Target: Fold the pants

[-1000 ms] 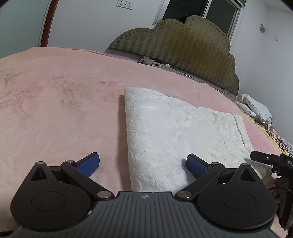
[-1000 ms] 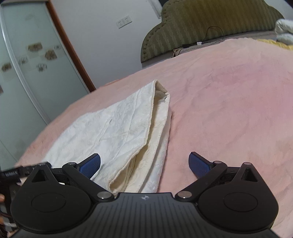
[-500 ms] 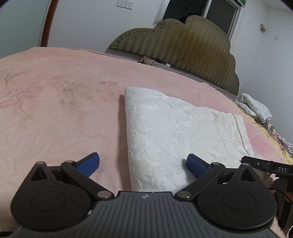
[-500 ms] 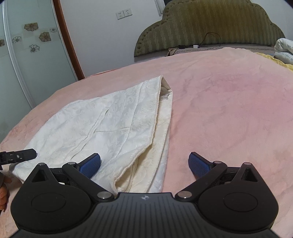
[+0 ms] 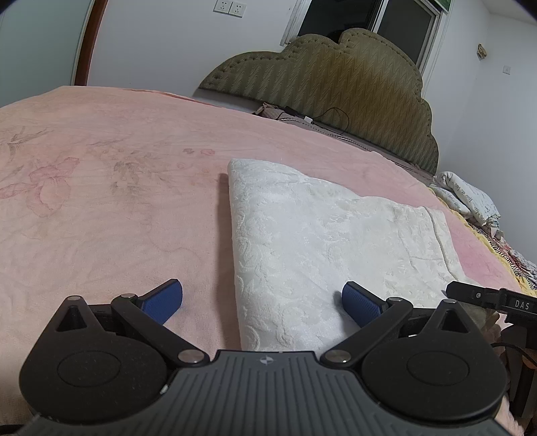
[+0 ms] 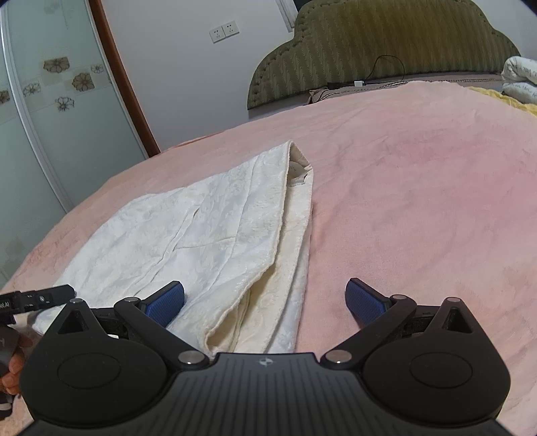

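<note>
Nearest the left camera, the left gripper (image 5: 262, 302) is spread wide and empty, straddling the near left edge of the folded cream pants (image 5: 322, 241). The right gripper (image 6: 265, 303) is likewise spread wide, holding nothing, over the pants' (image 6: 188, 234) layered right edge. The pants lie flat on a pink blanket (image 5: 100, 208). Beyond stands an olive padded headboard (image 5: 335, 87), with white wall sockets (image 5: 229, 6) above.

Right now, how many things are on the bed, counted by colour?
White: 2, the folded pants and the bundle of bedding near the headboard.
Pink: 1, the blanket.
Yellow: 1, the cloth at the edge.
Total: 4
</note>
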Demonstrator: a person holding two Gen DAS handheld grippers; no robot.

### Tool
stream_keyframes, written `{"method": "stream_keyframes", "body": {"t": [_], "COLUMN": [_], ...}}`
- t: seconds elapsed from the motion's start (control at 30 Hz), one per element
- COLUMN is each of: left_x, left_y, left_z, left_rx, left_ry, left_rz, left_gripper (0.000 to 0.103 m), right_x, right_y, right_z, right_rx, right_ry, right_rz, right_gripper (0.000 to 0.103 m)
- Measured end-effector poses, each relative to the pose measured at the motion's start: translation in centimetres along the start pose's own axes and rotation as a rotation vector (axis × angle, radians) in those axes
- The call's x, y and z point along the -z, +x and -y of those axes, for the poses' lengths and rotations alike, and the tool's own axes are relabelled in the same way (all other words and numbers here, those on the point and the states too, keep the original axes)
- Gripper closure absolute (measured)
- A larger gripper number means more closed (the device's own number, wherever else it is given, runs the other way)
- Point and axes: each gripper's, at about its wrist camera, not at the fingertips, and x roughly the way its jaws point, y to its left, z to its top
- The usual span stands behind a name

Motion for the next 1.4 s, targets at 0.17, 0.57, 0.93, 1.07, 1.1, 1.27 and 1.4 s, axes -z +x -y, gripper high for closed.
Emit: {"method": "stream_keyframes", "body": {"t": [0.17, 0.57, 0.93, 1.07, 1.1, 1.27, 1.4], "left_x": [0.0, 0.0, 0.0, -0.1, 0.0, 0.0, 0.0], "left_y": [0.0, 0.0, 0.0, -0.1, -0.1, -0.1, -0.1], "left_z": [0.0, 0.0, 0.0, -0.1, -0.1, -0.1, -0.1], "left_rx": [0.0, 0.001, 0.003, 0.007, 0.008, 0.008, 0.009], "left_ry": [0.0, 0.0, -0.002, -0.007, -0.009, -0.009, -0.01], "left_rz": [0.0, 0.0, 0.0, 0.002, 0.002, 0.002, 0.002], "left_gripper": [0.0, 0.0, 0.0, 0.0, 0.0, 0.0, 0.0], "right_x": [-0.1, -0.2, -0.3, -0.3, -0.3, -0.5, -1.0], "right_y": [-0.2, 0.0, 0.2, -0.1, -0.2, 0.0, 1.9], "right_z": [0.7, -0.4, 0.1, 1.1, 1.3, 1.8, -1.3], "right_rx": [-0.017, 0.015, -0.036, -0.073, -0.084, -0.108, -0.065], "right_ry": [0.018, -0.038, -0.011, 0.036, 0.049, 0.085, -0.079], "right_rz": [0.005, -0.001, -0.011, 0.003, 0.007, 0.017, -0.046], "right_gripper": [0.0, 0.0, 0.0, 0.0, 0.0, 0.0, 0.0]}}
